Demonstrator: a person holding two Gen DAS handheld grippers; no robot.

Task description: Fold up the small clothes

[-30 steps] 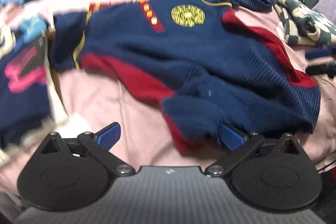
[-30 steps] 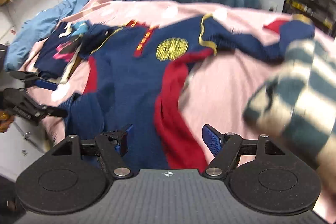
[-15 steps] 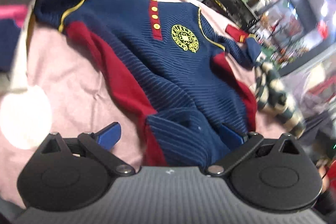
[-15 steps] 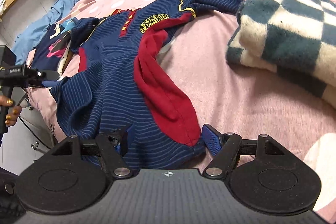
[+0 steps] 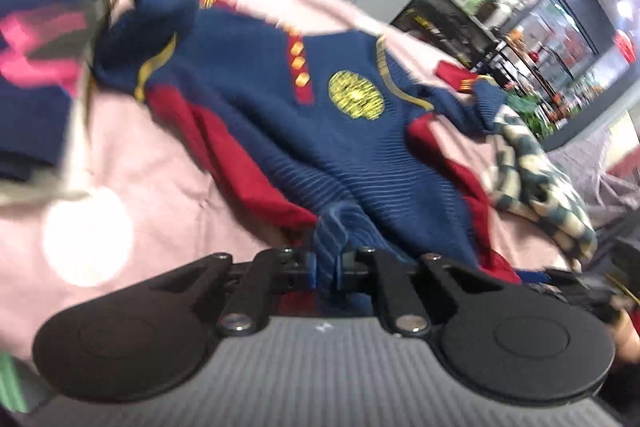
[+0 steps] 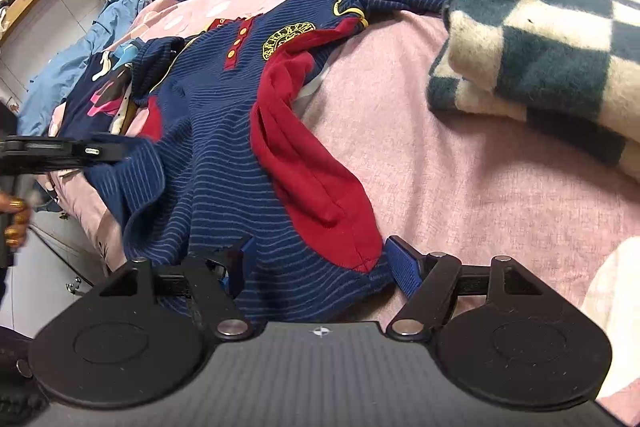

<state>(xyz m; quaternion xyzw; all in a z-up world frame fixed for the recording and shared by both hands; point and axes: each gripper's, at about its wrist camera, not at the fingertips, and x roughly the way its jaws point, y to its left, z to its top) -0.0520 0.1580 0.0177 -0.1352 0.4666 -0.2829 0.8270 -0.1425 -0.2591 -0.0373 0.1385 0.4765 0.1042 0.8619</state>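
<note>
A navy and red striped sweater [image 6: 224, 131] lies spread face-up on the pink bedspread [image 6: 460, 187], its yellow badge [image 5: 355, 101] toward twelve o'clock. The left gripper [image 5: 327, 269] has its jaws pinched tight on a fold of the sweater's hem. The right gripper [image 6: 316, 267] sits at the hem's other corner, jaws wide apart with cloth lying between them. A checked blanket [image 6: 540, 39] rests at two o'clock.

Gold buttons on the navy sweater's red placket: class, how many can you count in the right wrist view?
3 gold buttons, in a row down the red placket of the navy and red striped knit sweater: top, middle, bottom. The folded collar may hide more.
</note>
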